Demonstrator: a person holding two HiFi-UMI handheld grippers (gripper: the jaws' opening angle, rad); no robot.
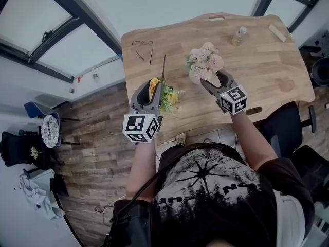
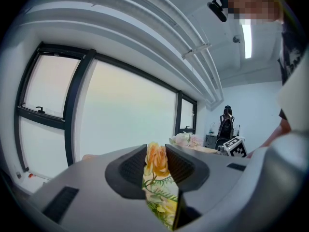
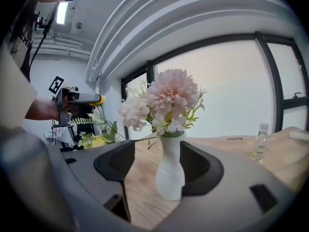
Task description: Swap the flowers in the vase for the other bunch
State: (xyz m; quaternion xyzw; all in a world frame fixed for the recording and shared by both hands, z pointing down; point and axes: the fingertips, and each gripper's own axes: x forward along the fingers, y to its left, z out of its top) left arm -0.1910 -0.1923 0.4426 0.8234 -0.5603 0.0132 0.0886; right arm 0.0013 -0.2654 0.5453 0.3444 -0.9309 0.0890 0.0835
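Observation:
A bunch of yellow flowers [image 1: 168, 98] with green leaves is held above the wooden table [image 1: 267, 71], its long stem pointing away from me. My left gripper [image 1: 152, 86] is shut on it; in the left gripper view an orange-yellow bloom [image 2: 156, 160] sticks up between the pads of that gripper [image 2: 157, 167]. The pink and white flowers [image 1: 205, 60] stand in a white vase [image 3: 170, 170]. My right gripper [image 3: 159, 164] is open, with the vase's lower body between its jaws and a gap on the left side. In the head view that right gripper [image 1: 214, 79] sits just below the pink bunch.
Spectacles [image 1: 143, 43] lie at the table's far left. A small clear bottle [image 1: 239, 35] and a pale wooden block [image 1: 277, 33] are at the far right. A black office chair [image 1: 288, 125] stands by the table's near right edge.

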